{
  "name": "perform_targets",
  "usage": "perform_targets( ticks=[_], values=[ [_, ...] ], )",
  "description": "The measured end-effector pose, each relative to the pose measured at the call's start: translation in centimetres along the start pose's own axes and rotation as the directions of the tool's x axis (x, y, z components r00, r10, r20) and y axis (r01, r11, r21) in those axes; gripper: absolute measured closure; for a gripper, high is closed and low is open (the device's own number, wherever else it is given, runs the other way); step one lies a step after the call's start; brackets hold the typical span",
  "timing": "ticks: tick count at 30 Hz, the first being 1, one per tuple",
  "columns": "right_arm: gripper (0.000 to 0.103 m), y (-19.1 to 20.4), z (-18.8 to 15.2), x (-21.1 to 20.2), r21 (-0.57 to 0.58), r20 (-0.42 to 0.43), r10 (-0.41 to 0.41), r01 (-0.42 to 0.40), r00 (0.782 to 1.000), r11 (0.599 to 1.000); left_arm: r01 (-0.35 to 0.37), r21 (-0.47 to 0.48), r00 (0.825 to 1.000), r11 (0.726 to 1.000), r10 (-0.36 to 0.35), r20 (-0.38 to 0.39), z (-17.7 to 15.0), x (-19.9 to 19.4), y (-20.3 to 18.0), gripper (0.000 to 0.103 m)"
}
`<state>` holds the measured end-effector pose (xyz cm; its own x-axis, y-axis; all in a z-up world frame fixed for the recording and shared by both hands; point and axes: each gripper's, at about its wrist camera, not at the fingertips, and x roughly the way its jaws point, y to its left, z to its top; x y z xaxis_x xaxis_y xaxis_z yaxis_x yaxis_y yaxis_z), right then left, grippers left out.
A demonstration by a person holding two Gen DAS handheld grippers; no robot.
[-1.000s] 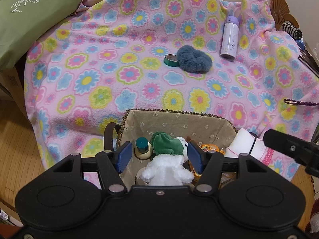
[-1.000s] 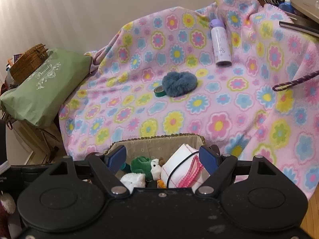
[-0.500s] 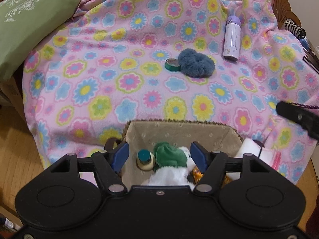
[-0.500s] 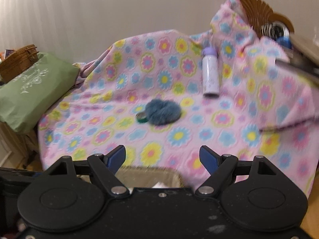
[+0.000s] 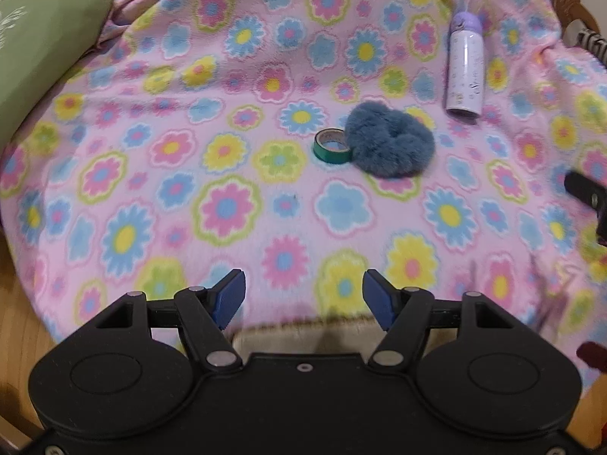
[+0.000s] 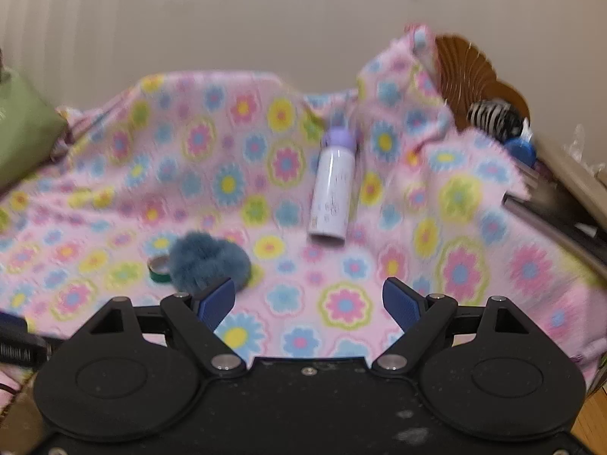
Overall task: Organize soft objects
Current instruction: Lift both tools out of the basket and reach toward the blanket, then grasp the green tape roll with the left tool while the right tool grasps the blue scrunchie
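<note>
A fluffy blue-grey scrunchie (image 5: 390, 144) lies on the pink flowered blanket (image 5: 227, 151), touching a green tape roll (image 5: 332, 146). It also shows in the right wrist view (image 6: 208, 261). My left gripper (image 5: 303, 294) is open and empty, well short of the scrunchie, above the far rim of a lined basket (image 5: 303, 335). My right gripper (image 6: 309, 301) is open and empty, with its left fingertip just in front of the scrunchie. The basket's contents are hidden.
A white bottle with a purple cap (image 5: 464, 72) lies beyond the scrunchie, also in the right wrist view (image 6: 334, 189). A green pillow (image 5: 34, 57) sits at the left. A wicker chair back (image 6: 474, 76) and a zebra-striped object (image 6: 493, 119) are at the right.
Both grippers have risen and moved forward from the basket over the blanket. The basket's toys and cloth have dropped out of view. The scrunchie now looks larger and closer.
</note>
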<state>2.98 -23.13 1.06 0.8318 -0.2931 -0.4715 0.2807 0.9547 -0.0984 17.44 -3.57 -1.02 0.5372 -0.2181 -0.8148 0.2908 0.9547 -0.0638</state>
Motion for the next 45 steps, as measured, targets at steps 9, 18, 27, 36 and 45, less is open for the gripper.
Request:
perform_targets(
  ticks=[9,18,27,36,45],
  values=[
    [0.018,2.4,-0.9,3.0,0.174,-0.179,0.319,-0.289,0.931,0.941,-0.019,0.023,0.999,1.0,0.02,-0.05,3.5,5.5,0.5,0.039],
    [0.018,5.4,1.2,10.0,0.175,-0.207,0.296,-0.262,0.933,0.949,0.026,0.001,0.996,1.0,-0.026,-0.08,4.8,9.6,1.3,0.039],
    [0.014,8.2,4.1,18.9,0.21,-0.22,0.244,-0.198,0.945,0.957,0.039,-0.008,0.998,0.999,-0.039,-0.052,5.4,10.5,2.6,0.039],
    [0.016,10.4,4.3,24.5,0.15,-0.29,0.153,-0.113,0.945,0.982,0.042,-0.016,0.998,0.999,-0.042,-0.044,5.6,10.6,3.8,0.039],
    [0.022,5.3,2.7,23.2,0.2,-0.296,0.103,-0.044,0.95,0.979,0.07,0.056,0.997,0.996,-0.068,-0.031,6.8,11.4,2.2,0.039]
  ],
)
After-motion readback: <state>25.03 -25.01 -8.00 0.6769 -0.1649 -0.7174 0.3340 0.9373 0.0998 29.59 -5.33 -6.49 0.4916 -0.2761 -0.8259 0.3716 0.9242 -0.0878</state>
